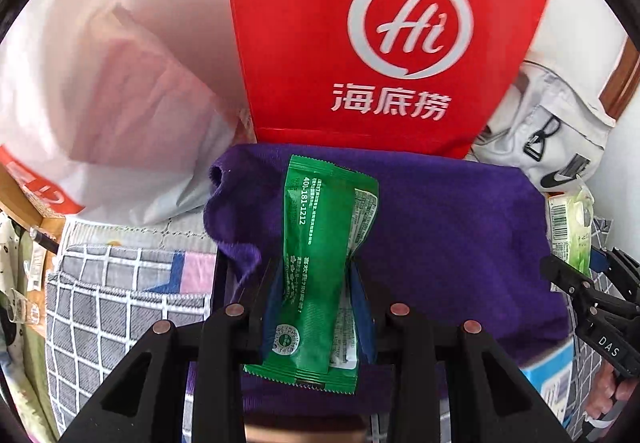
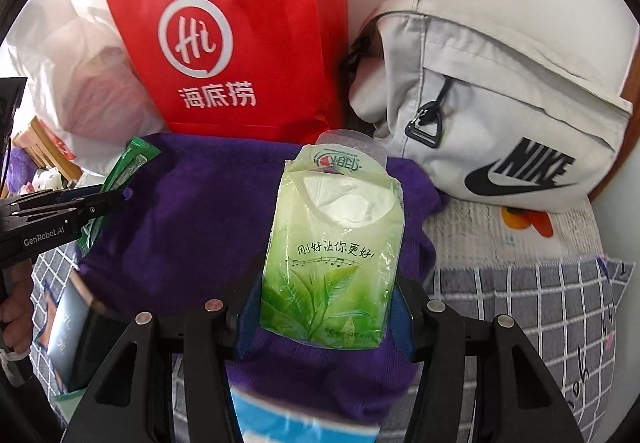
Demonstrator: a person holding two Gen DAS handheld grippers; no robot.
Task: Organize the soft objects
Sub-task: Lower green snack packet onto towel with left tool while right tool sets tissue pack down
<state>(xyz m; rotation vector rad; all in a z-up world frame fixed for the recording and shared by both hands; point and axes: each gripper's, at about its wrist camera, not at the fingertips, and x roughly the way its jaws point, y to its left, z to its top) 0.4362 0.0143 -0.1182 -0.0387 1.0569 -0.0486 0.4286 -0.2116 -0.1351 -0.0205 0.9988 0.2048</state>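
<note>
My left gripper (image 1: 314,283) is shut on a green snack packet (image 1: 320,243) and holds it above a folded purple garment (image 1: 440,235). My right gripper (image 2: 326,303) is shut on a pale green tissue pack (image 2: 336,251), also above the purple garment (image 2: 192,227). In the right wrist view the left gripper (image 2: 100,203) shows at the left with the green packet (image 2: 128,167). In the left wrist view the right gripper (image 1: 580,275) shows at the right edge with the tissue pack (image 1: 572,227).
A red paper bag (image 1: 360,43) stands behind the garment against the wall. A white plastic bag (image 1: 100,103) lies to its left, a white Nike pouch (image 2: 500,115) to its right. A grey checked cushion (image 2: 540,303) and a blue-white box (image 2: 280,423) lie nearby.
</note>
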